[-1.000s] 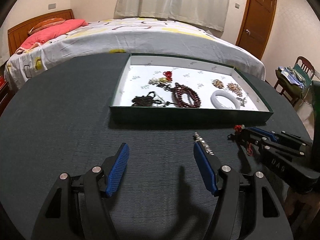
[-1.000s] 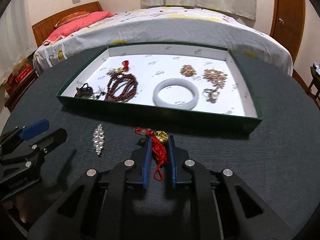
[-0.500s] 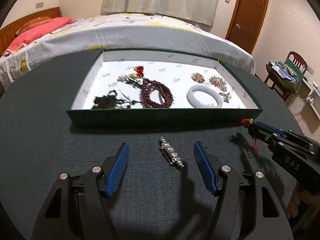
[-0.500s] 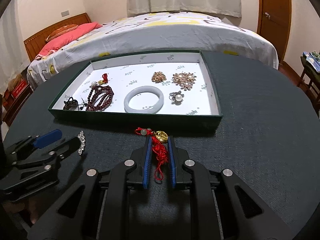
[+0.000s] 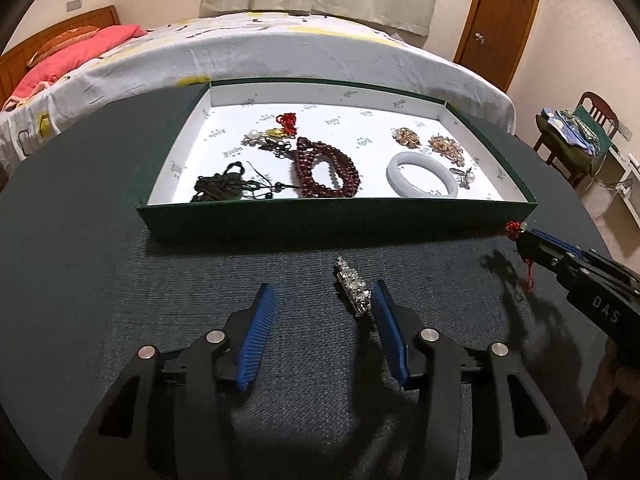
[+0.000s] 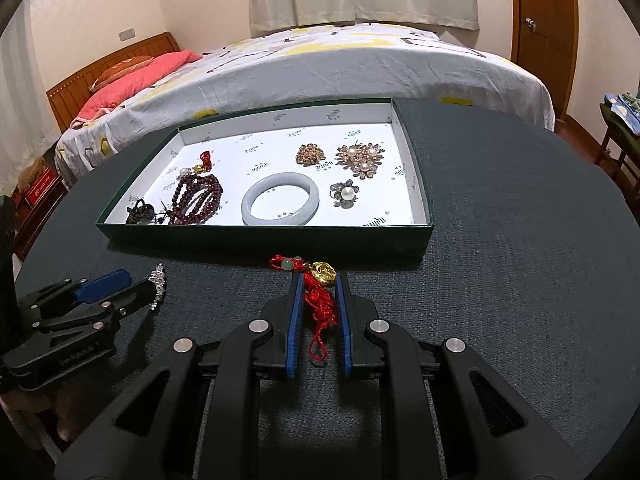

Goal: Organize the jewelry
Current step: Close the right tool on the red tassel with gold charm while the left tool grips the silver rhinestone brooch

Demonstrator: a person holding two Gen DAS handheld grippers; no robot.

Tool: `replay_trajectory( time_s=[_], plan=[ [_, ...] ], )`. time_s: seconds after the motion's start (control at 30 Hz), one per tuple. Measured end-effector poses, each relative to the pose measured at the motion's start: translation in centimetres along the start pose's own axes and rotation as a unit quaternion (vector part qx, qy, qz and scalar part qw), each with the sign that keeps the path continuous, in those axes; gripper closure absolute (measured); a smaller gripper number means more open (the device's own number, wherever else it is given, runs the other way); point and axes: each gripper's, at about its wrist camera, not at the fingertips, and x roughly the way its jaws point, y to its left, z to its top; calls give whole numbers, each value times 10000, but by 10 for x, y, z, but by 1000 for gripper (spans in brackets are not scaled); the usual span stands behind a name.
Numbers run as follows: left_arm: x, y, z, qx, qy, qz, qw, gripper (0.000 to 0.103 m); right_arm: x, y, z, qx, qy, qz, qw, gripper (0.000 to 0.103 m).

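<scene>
A sparkling crystal hair clip (image 5: 352,286) lies on the dark table in front of a green tray (image 5: 340,224). My left gripper (image 5: 322,292) straddles it with its jaws closing; the clip sits against the right finger and well apart from the left one. Seen from the right wrist, the clip (image 6: 157,286) lies at the left gripper's (image 6: 132,286) tips. My right gripper (image 6: 319,280) is shut on a red cord charm (image 6: 320,300) with a gold pendant, just before the tray's (image 6: 264,236) front wall. The tray holds a dark red bead bracelet (image 5: 324,168), a white bangle (image 5: 422,174) and brooches (image 5: 446,146).
A black corded piece (image 5: 224,184) and another red and gold charm (image 5: 286,124) lie in the tray's left half. Beyond the round table stands a bed (image 5: 280,52). A chair (image 5: 576,136) piled with clothes is at the right, near a wooden door (image 5: 504,20).
The left gripper slid over until the clip came between its fingers, and its jaws have narrowed. The right gripper, still holding the charm, shifted right along the tray's front.
</scene>
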Motion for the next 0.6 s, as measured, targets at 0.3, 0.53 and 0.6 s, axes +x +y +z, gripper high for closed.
replay_trajectory(
  time_s=[0.3, 0.53, 0.6],
  plan=[
    [4, -6, 4, 0, 41, -171, 9998, 54, -2, 2, -1, -8, -12, 3, 10000, 87],
    [9, -13, 4, 182, 110, -287, 9994, 84, -2, 3, 0, 25, -28, 14, 10000, 87],
    [9, -16, 4, 252, 113, -304, 9992, 90, -2, 3, 0, 25, -25, 15, 10000, 87]
  ],
)
